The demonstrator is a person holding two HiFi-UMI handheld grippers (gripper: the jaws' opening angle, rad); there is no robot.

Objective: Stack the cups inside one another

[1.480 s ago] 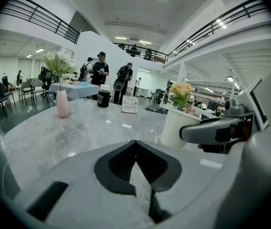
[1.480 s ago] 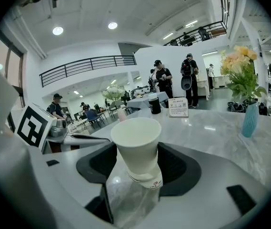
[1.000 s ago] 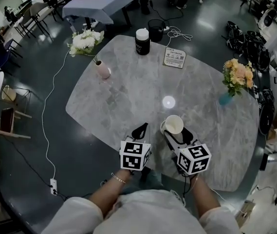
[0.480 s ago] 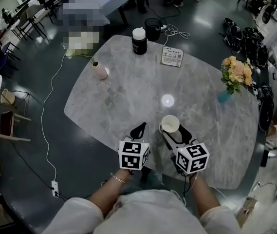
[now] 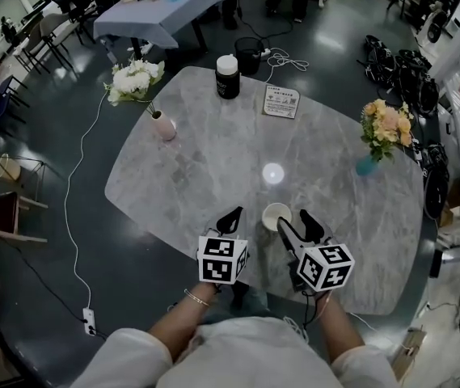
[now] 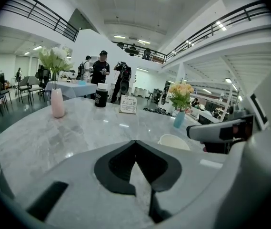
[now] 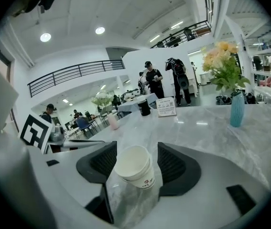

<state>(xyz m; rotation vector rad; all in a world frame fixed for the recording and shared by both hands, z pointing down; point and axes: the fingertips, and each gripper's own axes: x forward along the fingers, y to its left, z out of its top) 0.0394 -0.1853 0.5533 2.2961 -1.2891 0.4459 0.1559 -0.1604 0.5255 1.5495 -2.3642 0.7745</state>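
Nested white paper cups (image 5: 276,215) let go on grey marble tabletop (image 5: 213,160).
Stand at the near edge between the parted jaws of right gripper (image 5: 295,223), pads clear on both sides; a second ago sat larger and farther right between those jaws. Left gripper (image 5: 231,217) clenched on nothing, just left, unmoved.

Left claw (image 5: 232,217): pale grey moulded shell, black tapering fingers, black pads (image 6: 118,165).
Right claw (image 5: 294,221): same build, grey shell, black ribbed pads (image 7: 175,163).
Left marker cube (image 5: 223,259): white, with black square markers on each visible face.
Right marker cube (image 5: 324,267): the same pattern type.
Top (image 5: 230,354): white, long loose sleeves that end short of the wrists.
Bracelet (image 5: 196,297): thin, on the left wrist.
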